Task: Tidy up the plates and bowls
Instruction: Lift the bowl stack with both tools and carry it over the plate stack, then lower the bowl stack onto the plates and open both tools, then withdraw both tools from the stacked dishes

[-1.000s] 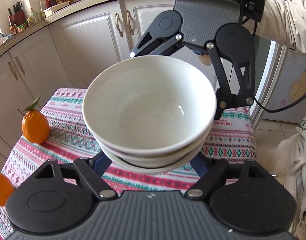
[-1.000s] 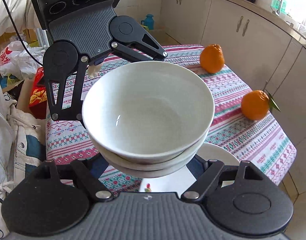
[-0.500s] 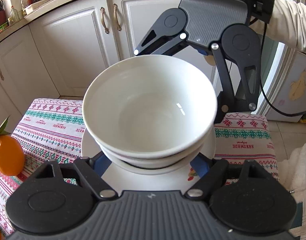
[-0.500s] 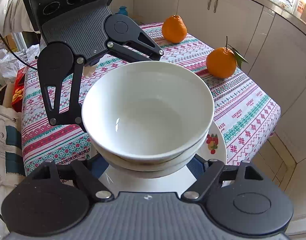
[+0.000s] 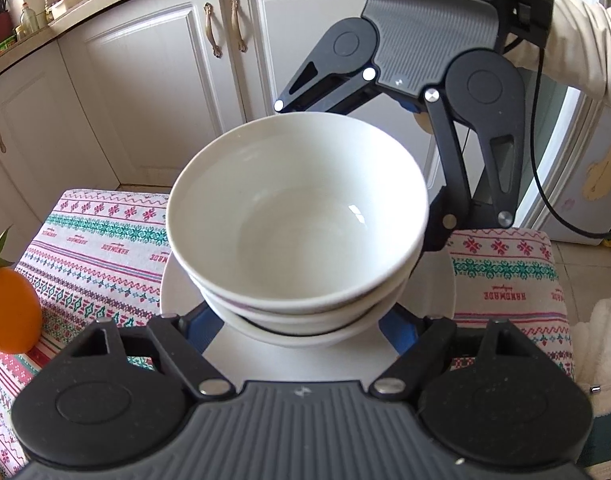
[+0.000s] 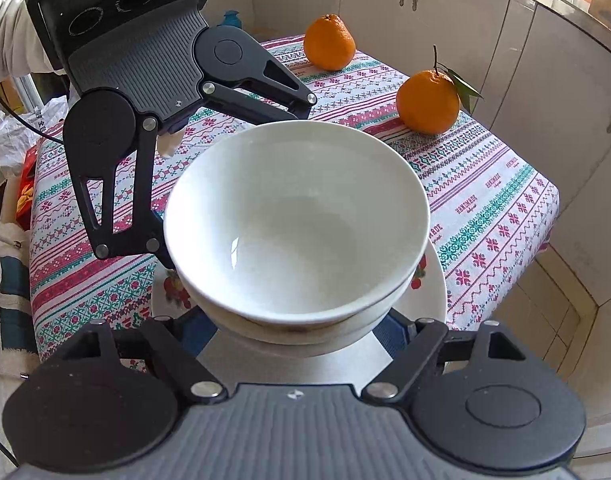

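Two grippers carry one stack of white bowls between them, over a white plate with fruit print on a patterned tablecloth. Left wrist view, left to right: an orange with a leaf at the left edge on the cloth, then the bowl stack in the centre, three bowls nested as far as the rims show, then the right gripper coming in from the far right with a cream sleeve behind it. The left gripper is clenched on the near underside of the stack, blue fingers pressed to the lowest bowl. In the right wrist view the left gripper sits far left, and the right one is likewise clamped on the stack's near side. Whether the stack rests on the plate or hangs just above it cannot be told. Two oranges stand far right on the cloth, one with a leaf, the other farther back. White cabinets lie beyond the table.
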